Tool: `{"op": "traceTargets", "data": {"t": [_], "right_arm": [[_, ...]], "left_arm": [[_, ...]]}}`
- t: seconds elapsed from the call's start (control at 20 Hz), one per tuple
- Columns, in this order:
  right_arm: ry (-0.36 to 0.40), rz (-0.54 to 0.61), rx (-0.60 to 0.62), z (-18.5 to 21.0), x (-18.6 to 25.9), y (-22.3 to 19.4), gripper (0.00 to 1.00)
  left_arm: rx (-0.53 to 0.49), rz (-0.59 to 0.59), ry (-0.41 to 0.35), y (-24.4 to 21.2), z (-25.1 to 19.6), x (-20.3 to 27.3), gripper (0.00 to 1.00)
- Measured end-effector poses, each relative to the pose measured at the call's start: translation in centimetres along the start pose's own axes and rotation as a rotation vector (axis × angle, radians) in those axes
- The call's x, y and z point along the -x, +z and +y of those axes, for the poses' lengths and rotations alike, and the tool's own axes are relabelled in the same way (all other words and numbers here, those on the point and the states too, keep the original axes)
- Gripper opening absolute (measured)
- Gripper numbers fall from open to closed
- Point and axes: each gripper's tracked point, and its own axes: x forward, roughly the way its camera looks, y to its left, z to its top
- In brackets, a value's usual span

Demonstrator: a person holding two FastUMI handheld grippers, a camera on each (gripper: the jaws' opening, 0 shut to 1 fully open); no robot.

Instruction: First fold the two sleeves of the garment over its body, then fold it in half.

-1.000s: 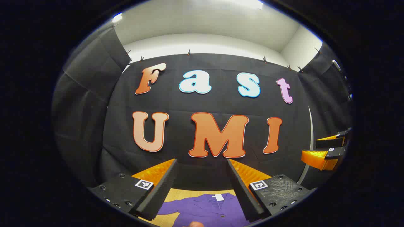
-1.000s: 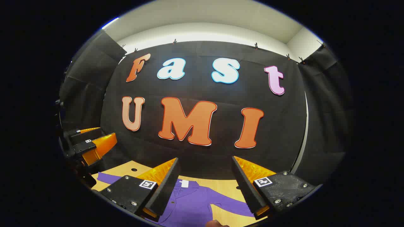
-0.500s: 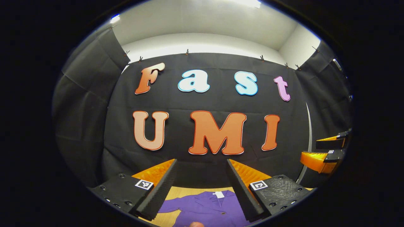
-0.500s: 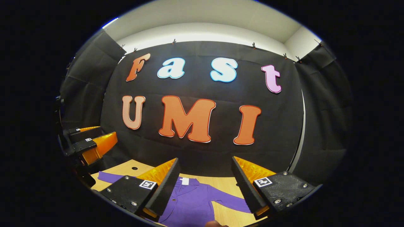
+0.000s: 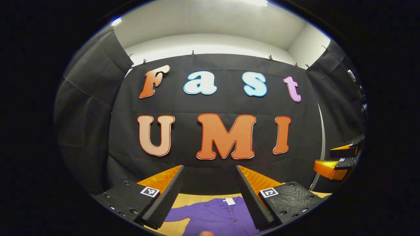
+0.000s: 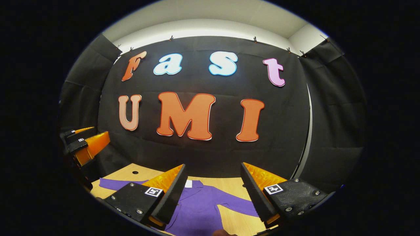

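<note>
Left gripper view first: left gripper [image 5: 210,170] up in the air, fingers spread wide with nothing between them, pointed at the black cloth wall [image 5: 210,98]. Down low between the fingers, purple garment [image 5: 216,214] lying flat on the wooden table [image 5: 193,198], collar with its white tag [image 5: 229,201] toward the wall, one sleeve [image 5: 178,214] stretched out sideways on the wood. Well apart from the fingers, that garment, lower in the picture and untouched. Far out at the right edge, right gripper [image 5: 338,157] in the air, fingers apart, nothing held.

Over to the right gripper view: right gripper [image 6: 211,168] also raised and gaping, nothing pinched, facing the same wall [image 6: 210,147]. Below it, garment [image 6: 200,211] spread on the table [image 6: 233,186], white tag [image 6: 188,184] just beside the inner edge of one finger, one sleeve [image 6: 238,206] angled out across the wood, the other sleeve [image 6: 115,183] reaching toward the left edge. Both sleeves out flat, not yet folded over the body. Small dark hole [image 6: 135,172] in the tabletop near the far edge. At the left rim, left gripper [image 6: 90,139] in the air, fingers parted, clear of the cloth.
</note>
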Motion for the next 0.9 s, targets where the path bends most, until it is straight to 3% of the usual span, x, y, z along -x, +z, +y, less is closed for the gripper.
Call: {"op": "traceTargets", "data": {"t": [0.25,0.9], "right_arm": [[-0.06,0.014,0.024,-1.8,-0.9,-1.0,0.97],[-0.317,0.114,0.107,-9.2,-2.1,-5.9,0.96]], "left_arm": [[0.002,0.01,-0.039,-0.9,-0.5,-0.8,0.95],[-0.047,0.023,-0.111,-3.0,0.4,-2.0,0.95]]}}
